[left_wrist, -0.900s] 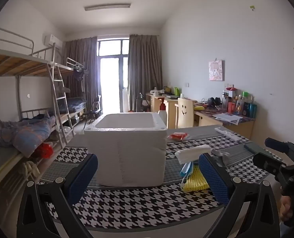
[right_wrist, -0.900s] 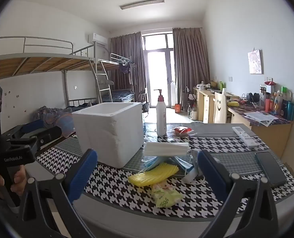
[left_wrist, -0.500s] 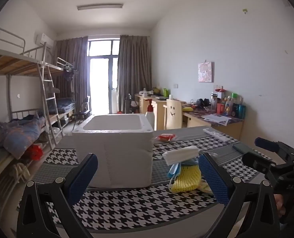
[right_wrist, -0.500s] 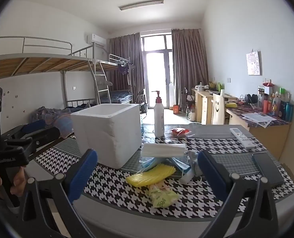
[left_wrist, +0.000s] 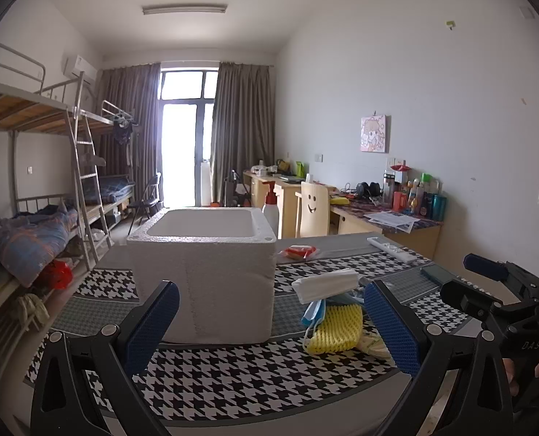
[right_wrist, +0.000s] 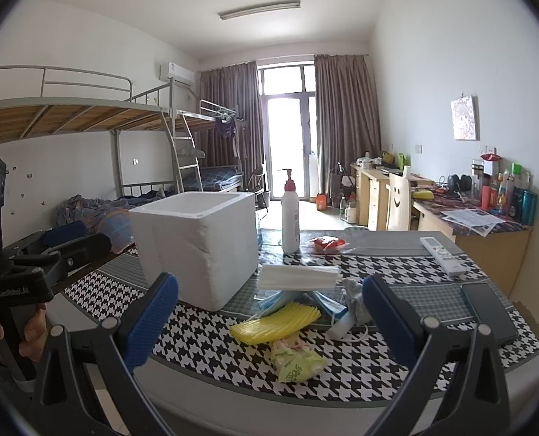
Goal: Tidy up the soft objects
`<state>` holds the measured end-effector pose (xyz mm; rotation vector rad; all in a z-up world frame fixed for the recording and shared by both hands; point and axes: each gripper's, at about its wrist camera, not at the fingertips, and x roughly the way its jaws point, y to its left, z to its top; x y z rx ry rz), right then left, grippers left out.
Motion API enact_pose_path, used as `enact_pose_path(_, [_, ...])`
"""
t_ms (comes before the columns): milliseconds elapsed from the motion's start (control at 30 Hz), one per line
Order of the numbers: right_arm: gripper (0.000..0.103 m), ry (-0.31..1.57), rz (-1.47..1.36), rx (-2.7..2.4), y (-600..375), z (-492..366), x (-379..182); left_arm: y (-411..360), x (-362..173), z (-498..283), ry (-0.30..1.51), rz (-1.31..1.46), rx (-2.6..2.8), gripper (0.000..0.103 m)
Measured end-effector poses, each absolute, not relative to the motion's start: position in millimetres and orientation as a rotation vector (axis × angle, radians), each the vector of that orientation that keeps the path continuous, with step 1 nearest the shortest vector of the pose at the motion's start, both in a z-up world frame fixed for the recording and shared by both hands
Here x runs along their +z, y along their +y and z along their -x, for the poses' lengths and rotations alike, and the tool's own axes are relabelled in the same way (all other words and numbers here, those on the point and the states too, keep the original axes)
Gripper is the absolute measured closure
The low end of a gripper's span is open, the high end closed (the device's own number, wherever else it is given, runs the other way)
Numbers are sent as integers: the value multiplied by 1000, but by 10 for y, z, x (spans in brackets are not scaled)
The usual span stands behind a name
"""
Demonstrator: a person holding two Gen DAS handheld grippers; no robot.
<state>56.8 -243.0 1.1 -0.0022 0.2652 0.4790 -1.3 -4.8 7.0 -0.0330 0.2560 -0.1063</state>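
Observation:
A white foam box (left_wrist: 211, 272) (right_wrist: 200, 243) stands open-topped on the houndstooth table (left_wrist: 233, 378). To its right lies a pile of soft things: a stack of white face masks (left_wrist: 325, 283) (right_wrist: 300, 277), blue masks (left_wrist: 313, 314) (right_wrist: 273, 299), a yellow foam net (left_wrist: 336, 328) (right_wrist: 274, 323) and a green tissue pack (right_wrist: 296, 359). My left gripper (left_wrist: 269, 327) hovers open before the box, nothing between its blue pads. My right gripper (right_wrist: 269, 321) is open too, facing the pile from the table's near edge. Each gripper shows in the other's view, held by a hand.
A pump bottle (right_wrist: 290, 218), a red packet (right_wrist: 327, 244), a white remote (right_wrist: 442, 256) and a dark phone (right_wrist: 489, 312) lie farther back and right on the table. Bunk beds (left_wrist: 33, 196) stand to the left, desks (right_wrist: 469, 225) along the right wall.
The left view has swung slightly, so the box and pile sit a little farther left than at first. The right view has barely shifted. Both grippers stay open and empty.

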Motion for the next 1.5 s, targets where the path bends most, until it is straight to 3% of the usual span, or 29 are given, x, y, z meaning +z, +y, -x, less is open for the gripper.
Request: enact_pose_path(1500, [1,268,3,447,-2451,-722,-50,-159,15,-151,285,16,-123,1])
